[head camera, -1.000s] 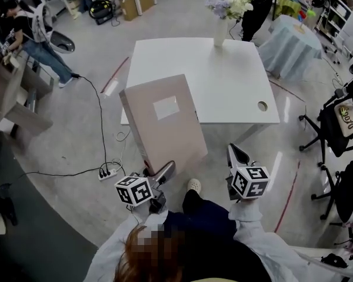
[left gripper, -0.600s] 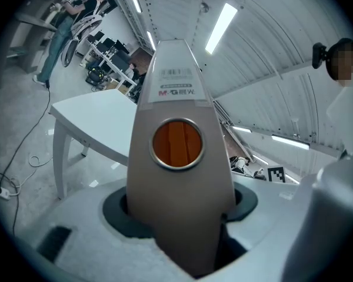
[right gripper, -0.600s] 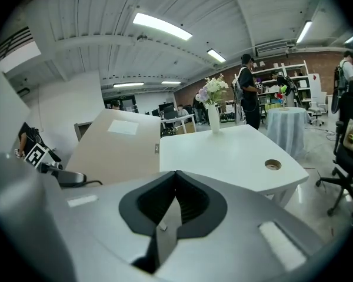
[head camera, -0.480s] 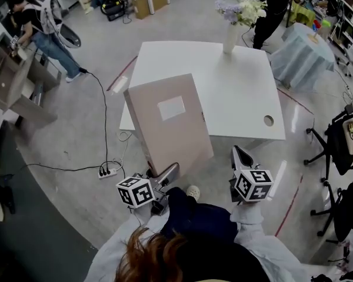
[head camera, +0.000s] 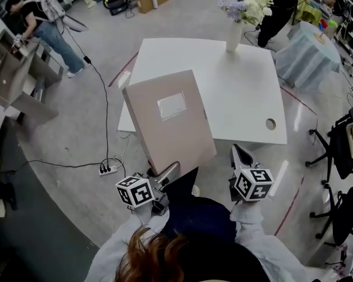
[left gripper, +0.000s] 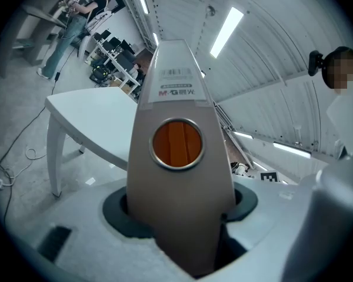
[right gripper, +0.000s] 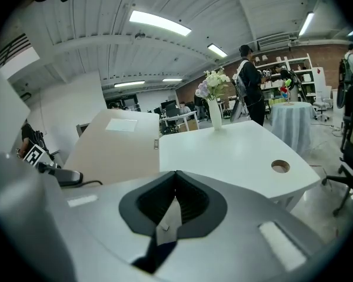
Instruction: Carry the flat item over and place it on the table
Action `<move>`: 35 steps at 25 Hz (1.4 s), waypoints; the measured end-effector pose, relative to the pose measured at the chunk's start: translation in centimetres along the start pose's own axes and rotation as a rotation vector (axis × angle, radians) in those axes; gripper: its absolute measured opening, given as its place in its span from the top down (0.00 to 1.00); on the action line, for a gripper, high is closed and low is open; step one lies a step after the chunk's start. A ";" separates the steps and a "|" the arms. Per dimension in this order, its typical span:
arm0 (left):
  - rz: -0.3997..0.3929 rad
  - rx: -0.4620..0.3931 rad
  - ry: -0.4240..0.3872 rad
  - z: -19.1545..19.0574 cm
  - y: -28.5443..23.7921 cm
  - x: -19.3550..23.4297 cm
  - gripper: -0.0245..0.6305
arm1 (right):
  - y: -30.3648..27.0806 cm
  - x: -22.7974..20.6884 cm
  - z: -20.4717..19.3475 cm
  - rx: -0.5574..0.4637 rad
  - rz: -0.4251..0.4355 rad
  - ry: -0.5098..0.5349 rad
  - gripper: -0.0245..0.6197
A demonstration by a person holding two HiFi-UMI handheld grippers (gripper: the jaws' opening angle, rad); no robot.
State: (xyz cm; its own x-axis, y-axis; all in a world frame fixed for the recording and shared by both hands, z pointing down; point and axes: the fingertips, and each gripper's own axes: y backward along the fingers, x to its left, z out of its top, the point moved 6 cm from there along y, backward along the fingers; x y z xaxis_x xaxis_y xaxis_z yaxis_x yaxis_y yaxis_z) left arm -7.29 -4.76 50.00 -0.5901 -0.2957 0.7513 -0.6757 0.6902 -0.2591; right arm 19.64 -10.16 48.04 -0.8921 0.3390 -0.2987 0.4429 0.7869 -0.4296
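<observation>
- The box file (head camera: pixel 167 119) is off the floor and carried in my left gripper (head camera: pixel 165 172). It is not yet on the white table (head camera: pixel 235 93).
- In the head view the file's far half overlaps the table's near-left corner. I can't tell whether it is actually above the tabletop or just short of it.
- The file's long axis runs straight out from the left gripper toward the table. The broad face with the pale label is tipped up and to my right, and the narrow spine faces back at me.
- In the left gripper view the spine (left gripper: pixel 176 98) fills the middle. Its metal-ringed finger hole (left gripper: pixel 176 144) sits just above the jaws, which are clamped on the lower end of the spine.
- My right gripper (head camera: pixel 240 155) is nearer the table's front edge but well apart from the file. Its pads are pressed together with nothing between them.
- Both grippers point forward and slightly down. The left is beside my left knee and the right is level with it on the other side.
- I judge the coming move turns on getting the whole file past the table edge, then rolling it so the broad face goes down flat.
- The vase of flowers (head camera: pixel 234 34) stands at the far edge and the cable hole (head camera: pixel 270 124) near the right corner, both well away from where the file would land.
</observation>
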 end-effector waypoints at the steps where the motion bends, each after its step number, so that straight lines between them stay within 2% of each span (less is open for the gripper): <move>1: -0.004 0.001 0.007 0.3 -0.6 0.0 0.54 | -0.3 -0.4 0.4 -0.001 -0.003 -0.003 0.95; 10: -0.029 0.017 0.016 6.4 -7.2 1.8 0.54 | -5.4 -4.3 5.5 -0.012 -0.035 -0.021 0.95; 20: -0.060 0.078 0.046 14.0 -16.0 4.4 0.53 | -13.0 -8.3 12.5 -0.021 -0.062 -0.028 0.95; 27: -0.093 0.090 0.115 17.9 -18.7 6.3 0.53 | -16.7 -8.6 14.4 0.000 -0.058 -0.045 0.95; 35: -0.116 0.133 0.201 19.3 -21.4 8.9 0.53 | -19.4 -9.6 14.9 0.032 -0.062 -0.050 0.95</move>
State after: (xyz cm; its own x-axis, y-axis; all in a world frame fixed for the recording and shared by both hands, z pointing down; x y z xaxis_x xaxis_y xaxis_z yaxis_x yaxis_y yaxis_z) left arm -6.62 -34.88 50.48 -0.4151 -0.2216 0.8824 -0.7934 0.5629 -0.2318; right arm 20.95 -36.33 46.53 -0.9127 0.2631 -0.3127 0.3903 0.7883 -0.4756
